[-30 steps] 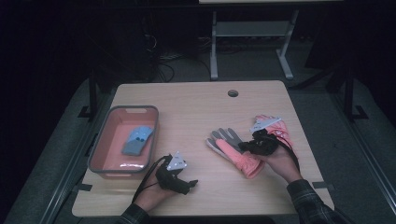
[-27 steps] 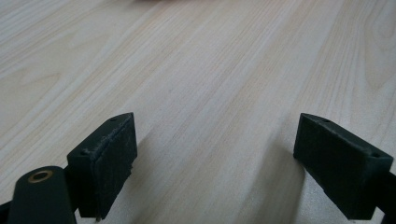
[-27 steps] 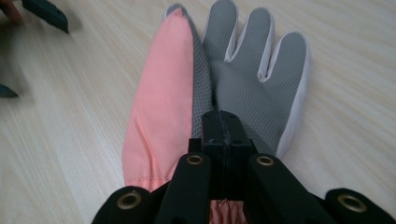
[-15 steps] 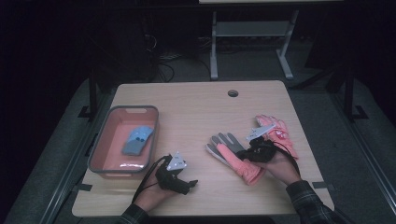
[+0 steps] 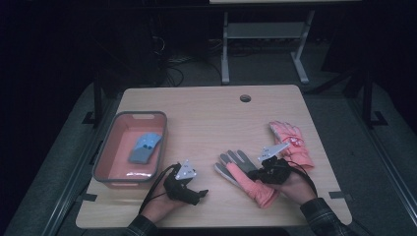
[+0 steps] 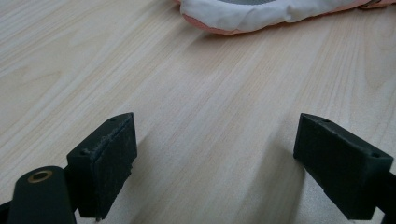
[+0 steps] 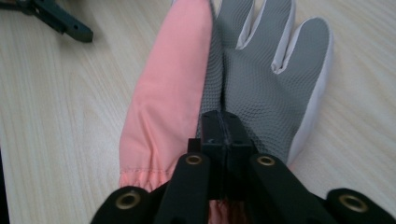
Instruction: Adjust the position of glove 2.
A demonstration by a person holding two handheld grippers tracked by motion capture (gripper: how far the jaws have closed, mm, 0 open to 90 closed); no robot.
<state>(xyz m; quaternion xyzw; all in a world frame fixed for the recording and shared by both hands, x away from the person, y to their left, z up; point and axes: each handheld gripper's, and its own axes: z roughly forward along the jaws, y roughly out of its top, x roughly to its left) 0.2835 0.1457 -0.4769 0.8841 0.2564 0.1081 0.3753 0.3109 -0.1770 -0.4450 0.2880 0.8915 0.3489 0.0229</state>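
A pink glove with a grey mesh palm (image 5: 235, 166) (image 7: 261, 84) lies palm up on the wooden table (image 5: 206, 113), fingers pointing away from my right gripper. My right gripper (image 5: 253, 175) (image 7: 225, 126) is shut on the glove's palm near the cuff. Its jaws have just eased open a hair, with the fabric still pinched between them. A second pink glove (image 5: 291, 140) lies behind the right hand. My left gripper (image 5: 199, 193) (image 6: 219, 140) rests low on the table, open and holding nothing. The white edge of the held glove (image 6: 243, 16) lies ahead of it.
A pink tray (image 5: 129, 116) stands at the table's left with a blue-grey item (image 5: 145, 147) inside. A round cable hole (image 5: 245, 98) sits near the far edge. The left gripper's black jaws (image 7: 56, 18) show at the top left of the right gripper view.
My right gripper has moved left and toward the near edge, dragging the glove with it and uncovering the second glove behind. The left gripper has stayed put.
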